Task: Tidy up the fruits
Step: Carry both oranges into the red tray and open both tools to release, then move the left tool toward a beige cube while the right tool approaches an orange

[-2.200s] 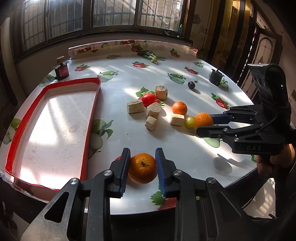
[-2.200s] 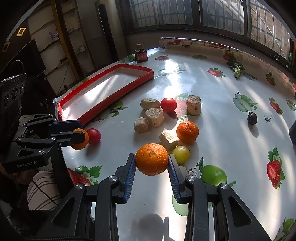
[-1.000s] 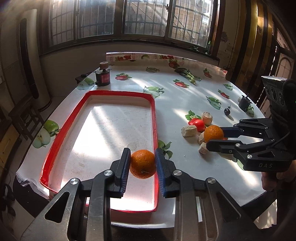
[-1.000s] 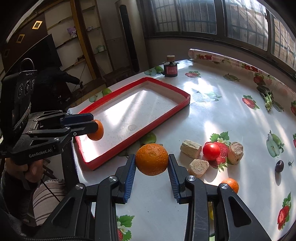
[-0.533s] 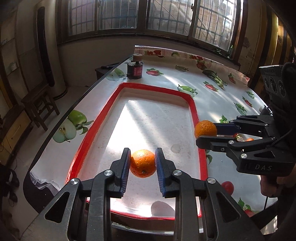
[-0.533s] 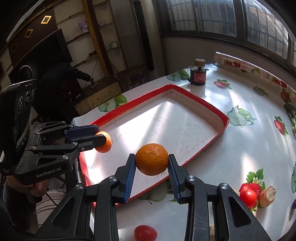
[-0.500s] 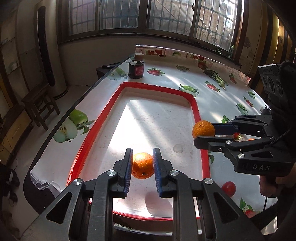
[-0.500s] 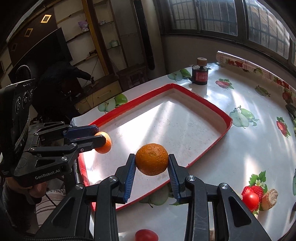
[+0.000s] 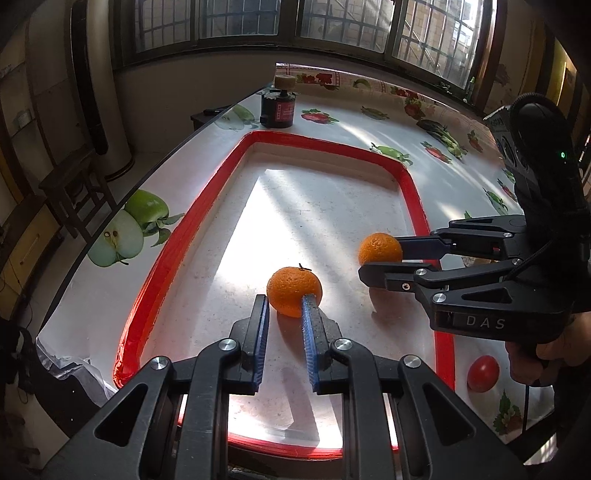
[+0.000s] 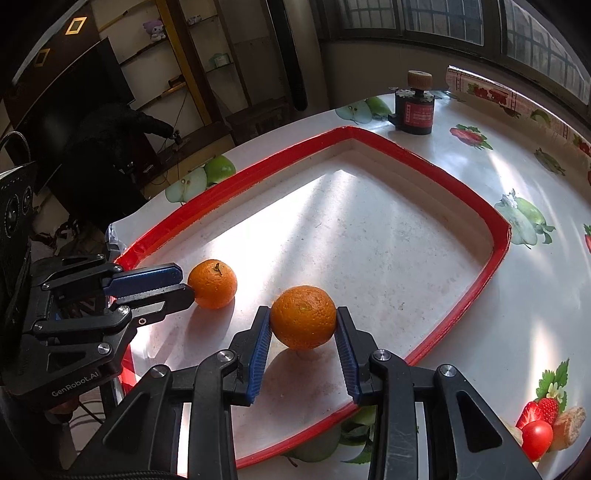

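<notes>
Both oranges are over the red tray (image 9: 173,251) at its near end. The left gripper (image 9: 284,306) pinches one orange (image 9: 294,291) at tray floor level. The right gripper (image 10: 301,325) clamps the other orange (image 10: 303,316) just above it. Neither released; a tomato (image 9: 482,373) remains on the surface (image 9: 351,110).

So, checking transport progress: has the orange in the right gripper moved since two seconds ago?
Yes. The orange went from above the tablecloth to over the red tray.

Hard daylight pours in through the barred windows (image 9: 332,22) and throws bright streaks with near-white glare across the tray floor (image 9: 295,206), while the room's edges sit in deep gloom. Crisp dark shadows lie beneath the orange (image 10: 303,317) and the gripper fingers (image 10: 258,347). Both views are sharp, with heavy fisheye bending and black vignette corners.
</notes>
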Demonstrator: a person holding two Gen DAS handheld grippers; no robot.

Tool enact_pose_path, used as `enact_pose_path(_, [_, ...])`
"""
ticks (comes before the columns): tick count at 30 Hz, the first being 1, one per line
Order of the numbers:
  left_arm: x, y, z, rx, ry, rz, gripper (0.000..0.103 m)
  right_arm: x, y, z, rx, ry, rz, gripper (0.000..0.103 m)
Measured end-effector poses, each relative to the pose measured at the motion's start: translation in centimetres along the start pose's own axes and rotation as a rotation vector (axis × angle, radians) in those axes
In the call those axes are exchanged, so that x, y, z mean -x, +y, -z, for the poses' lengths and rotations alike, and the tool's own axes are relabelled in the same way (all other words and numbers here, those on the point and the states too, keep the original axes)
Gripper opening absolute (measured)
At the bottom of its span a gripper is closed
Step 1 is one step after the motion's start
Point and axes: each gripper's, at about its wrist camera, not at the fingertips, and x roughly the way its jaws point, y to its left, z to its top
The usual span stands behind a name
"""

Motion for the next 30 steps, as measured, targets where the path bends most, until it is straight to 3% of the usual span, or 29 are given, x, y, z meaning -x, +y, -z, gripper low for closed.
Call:
enact_pose_path(5, [-0.2,-0.2,-0.3,-0.003,0.009,0.013,0.016,-0.2,0.4,0.1,0.018,0.009,0.009,0.041])
enact_pose_path(9, [-0.1,-0.5,-0.3,-0.004,0.016,0.003,0.016,1.4,0.7,0.0,0.026,-0.037,0.016,0.064])
enact_pose_path(12, [0.5,-0.9,-0.4,-0.008,0.006,-0.005,0.017,3.5,0.8,0.1,0.028,-0.077,0.016,0.064])
enact_pose_path(14, [1.2,-1.2,-0.4,-0.008,-0.006,-0.007,0.025,5.1,0.7,0.5,0.022,-0.105,0.021,0.064])
enact_pose_path(16, [2.0,-1.6,-0.4,-0.015,-0.026,-0.02,0.05,6.6,0.5,1.1,0.013,-0.13,0.027,0.064])
enact_pose_path(30, [4.4,-8.2,-0.1,-0.125,-0.054,0.051,0.051,14.7,-3.7,9.1,-0.096,-0.188,0.128,0.064])
